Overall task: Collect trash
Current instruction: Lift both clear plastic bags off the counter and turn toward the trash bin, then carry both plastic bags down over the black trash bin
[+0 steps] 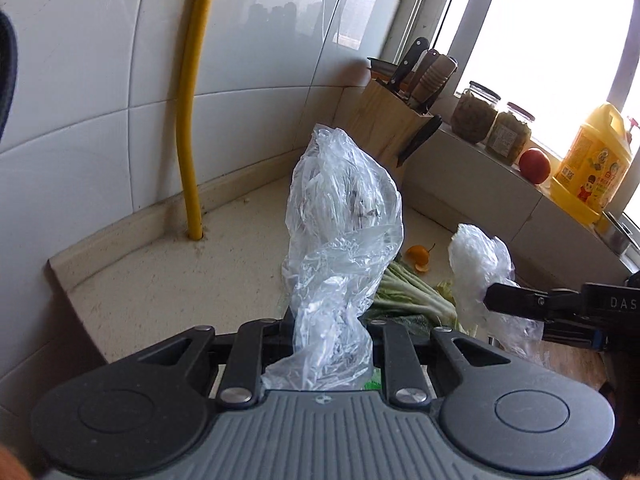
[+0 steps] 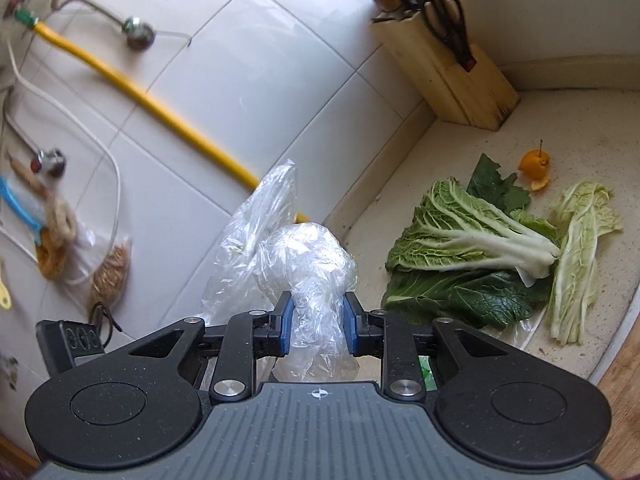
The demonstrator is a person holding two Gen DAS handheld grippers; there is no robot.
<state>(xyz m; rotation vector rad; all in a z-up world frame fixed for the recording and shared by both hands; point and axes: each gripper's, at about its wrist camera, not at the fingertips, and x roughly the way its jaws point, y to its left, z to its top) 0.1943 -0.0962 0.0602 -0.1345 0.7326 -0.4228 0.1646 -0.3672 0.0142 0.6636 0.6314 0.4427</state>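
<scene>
Left gripper (image 1: 328, 320) and right gripper (image 2: 316, 320) each pinch the clear plastic bag (image 1: 340, 216), apparently holding it ready for cabbage leaves (image 2: 460, 240) on the surface (image 1: 160, 280).

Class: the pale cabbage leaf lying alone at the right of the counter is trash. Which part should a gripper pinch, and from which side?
Probably the thick white stalk end of the pale cabbage leaf, coming from above with the gripper across its narrow width. The stalk looks firm and ribbed; the frilly top would likely tear. It lies flat on the counter.

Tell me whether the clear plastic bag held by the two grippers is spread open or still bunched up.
Bunched. The clear plastic bag stands crumpled above the left gripper; the right gripper clamps another scrunched wad. No open mouth shows.
</scene>
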